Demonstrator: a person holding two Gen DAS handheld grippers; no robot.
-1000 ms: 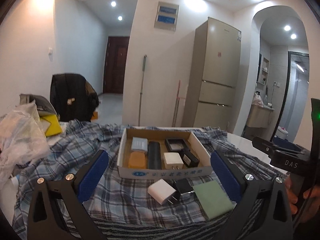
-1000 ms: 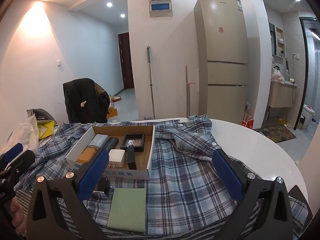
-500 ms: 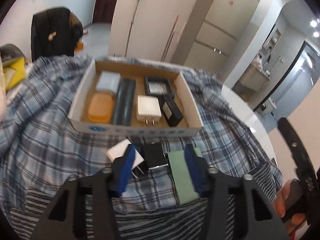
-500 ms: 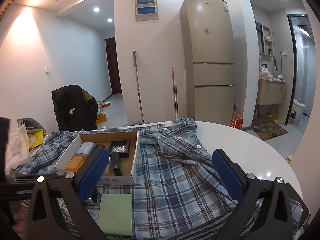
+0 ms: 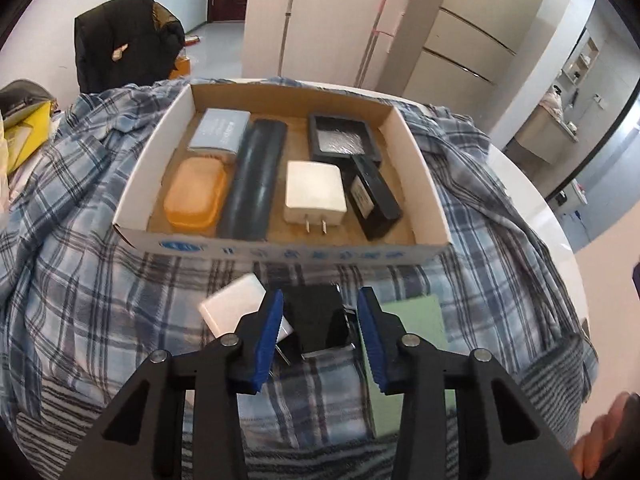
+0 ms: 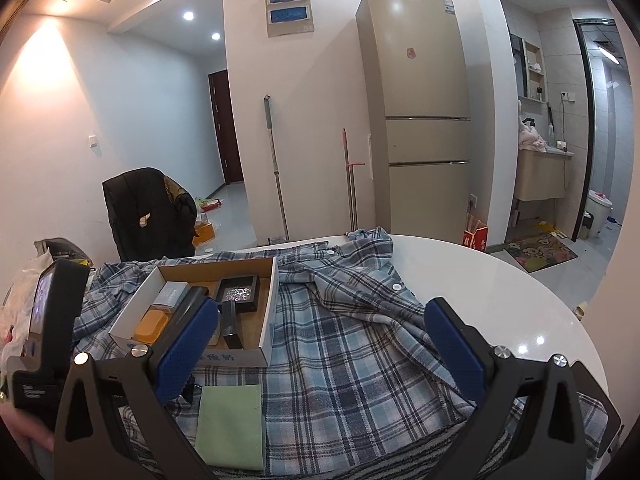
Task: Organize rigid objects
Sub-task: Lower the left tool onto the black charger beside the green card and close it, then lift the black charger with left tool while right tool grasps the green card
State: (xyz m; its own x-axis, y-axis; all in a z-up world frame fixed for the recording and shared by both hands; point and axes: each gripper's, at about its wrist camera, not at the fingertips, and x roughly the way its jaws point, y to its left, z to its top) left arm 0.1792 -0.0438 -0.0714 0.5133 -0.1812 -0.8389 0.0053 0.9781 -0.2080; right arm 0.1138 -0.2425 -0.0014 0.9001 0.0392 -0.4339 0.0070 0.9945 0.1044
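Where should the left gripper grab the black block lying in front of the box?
Across its two long side faces, from above: the black block lies flat between the left gripper's pads, whose jaws have just been closing. White charger and green pad crowd each side.

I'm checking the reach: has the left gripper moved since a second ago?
Yes. The left gripper dropped toward the black block before the cardboard box, jaws closing around it.

A tall beige refrigerator [image 6: 416,112] stands against the far wall. Left of it lean a red-handled broom [image 6: 349,176] and a grey mop [image 6: 276,168]; farther left is a chair draped with a black jacket [image 6: 148,212]. Right of it, a washroom doorway holds a floor mat [image 6: 540,252].
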